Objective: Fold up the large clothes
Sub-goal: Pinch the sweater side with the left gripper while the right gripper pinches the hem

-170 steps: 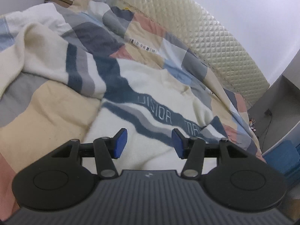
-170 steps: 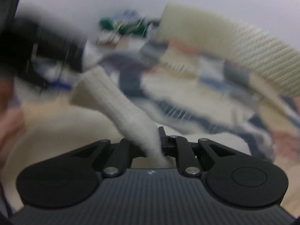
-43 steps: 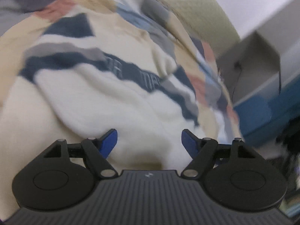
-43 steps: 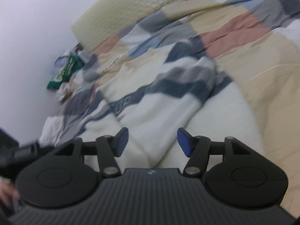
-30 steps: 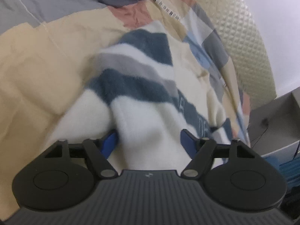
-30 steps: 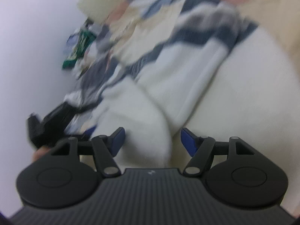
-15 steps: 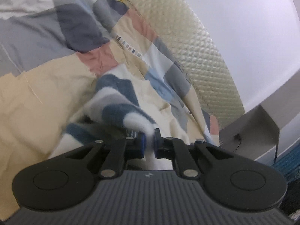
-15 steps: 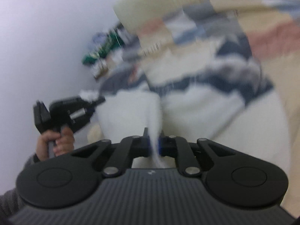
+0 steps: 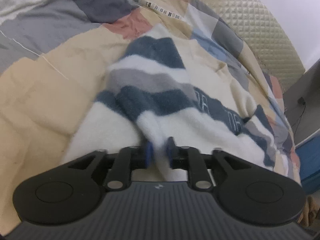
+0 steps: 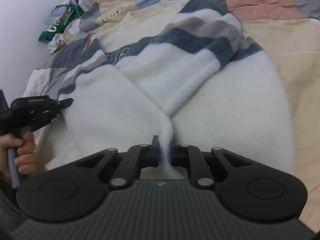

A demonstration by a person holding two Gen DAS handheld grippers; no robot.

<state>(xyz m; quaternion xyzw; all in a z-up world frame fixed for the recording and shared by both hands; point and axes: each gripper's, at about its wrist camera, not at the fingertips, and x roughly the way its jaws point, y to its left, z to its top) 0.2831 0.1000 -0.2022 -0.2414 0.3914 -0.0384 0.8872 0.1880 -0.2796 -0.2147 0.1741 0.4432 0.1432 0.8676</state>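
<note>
A white fleece sweater [image 10: 210, 84] with navy and grey stripes is spread on a patchwork quilt [image 9: 40, 92]. Its near white edge is clamped in the right gripper [image 10: 164, 152]. A fold of the same edge is pinched between the left gripper's [image 9: 159, 154] jaws, which have just been easing apart slightly. Bare quilt is seen beside both outer edges.

I can see pale lettering running along the dark blue band of the fleece sweater [image 9: 180, 104], but from my left view only fragments like "DA" and "DF" come through, and from my right view I can't make it out at all. The patchwork quilt [image 9: 60, 74] carries a strip of small black block letters [image 9: 162, 10], too small for me to read.
</note>
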